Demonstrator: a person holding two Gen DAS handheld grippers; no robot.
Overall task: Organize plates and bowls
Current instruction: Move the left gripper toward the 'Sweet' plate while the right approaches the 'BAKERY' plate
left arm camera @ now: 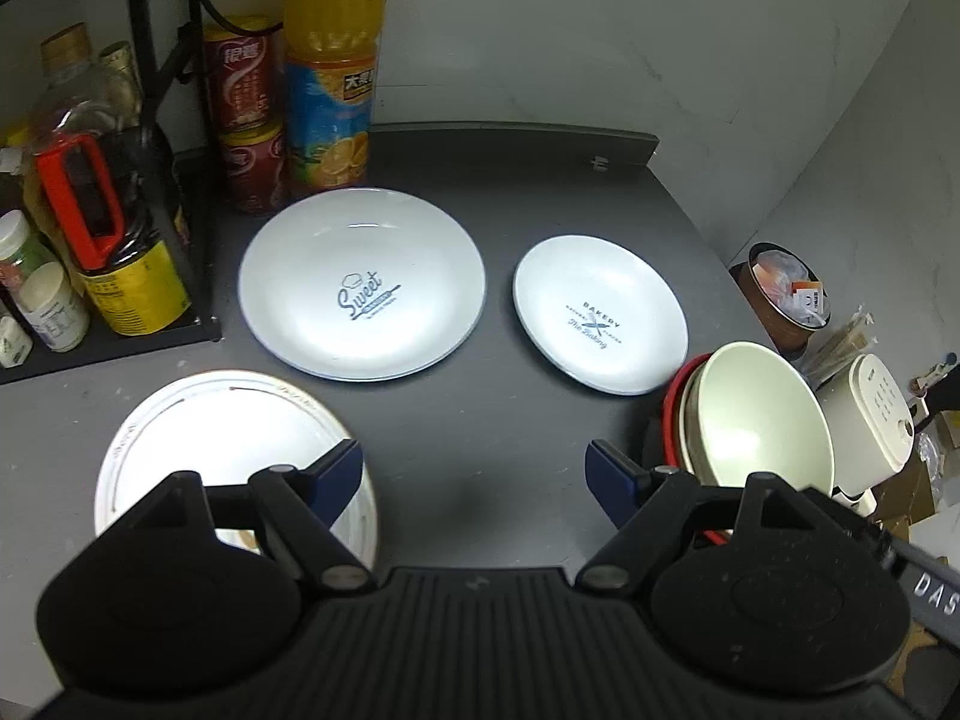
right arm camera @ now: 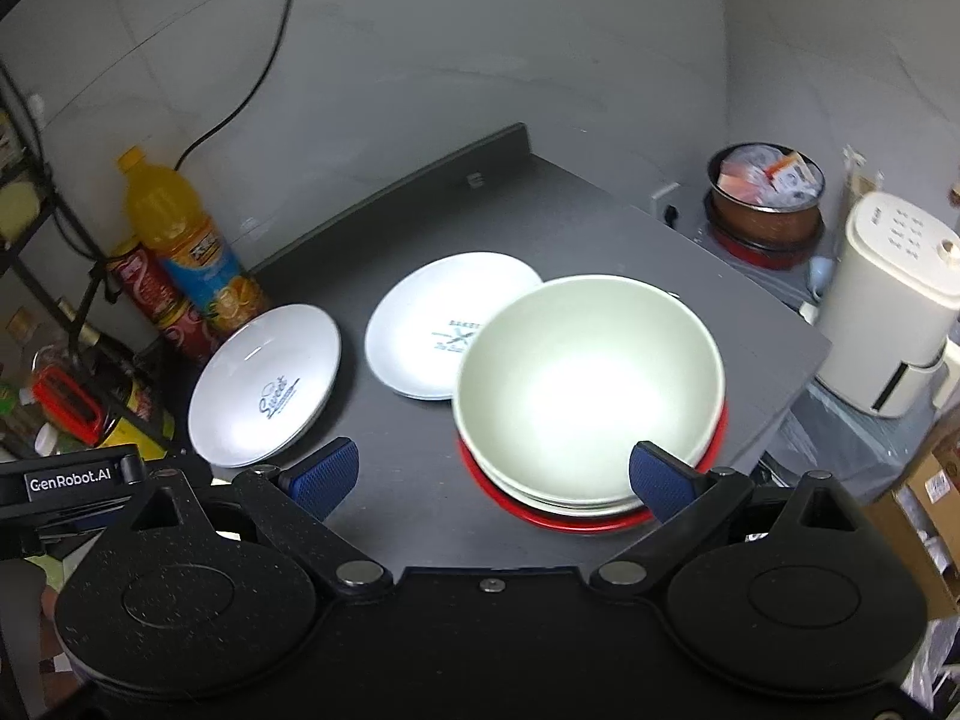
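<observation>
While two white plates are lying flat in the middle of the dark table (left arm camera: 510, 438), the bowls are sitting closer to the cameras. The big plate (left arm camera: 362, 283), with the word "Sweet" printed on it, is resting just in front of the orange juice bottle (left arm camera: 332, 66) and the stacked red cans (left arm camera: 245, 114). The smaller plate (left arm camera: 600, 314), printed with "Bakery", is lying just beside it on the right, and a narrow strip of table is showing between them. Near the table's right edge, a pale green bowl (right arm camera: 591, 384) is nesting on top of other bowls, and the whole pile is standing on a red plate (right arm camera: 564, 519). In the right wrist view this pile is covering a part of the smaller plate's rim. On the near left side, a white bowl with a dark line (left arm camera: 234, 450) around its inside is standing alone, partly hidden under the left gripper (left arm camera: 477, 468).

The left gripper is hanging over bare table with its blue pads spread wide, and it is holding nothing. The right gripper (right arm camera: 495, 477) is also spread wide; its right pad (right arm camera: 660, 483) is appearing just in front of the bowl pile, but I cannot tell if it is touching it.

A black rack with sauce bottles (left arm camera: 102, 228) is standing at the left. Beyond the right edge, a brown pot (right arm camera: 765, 201) and a cream appliance (right arm camera: 894, 300) are standing.
</observation>
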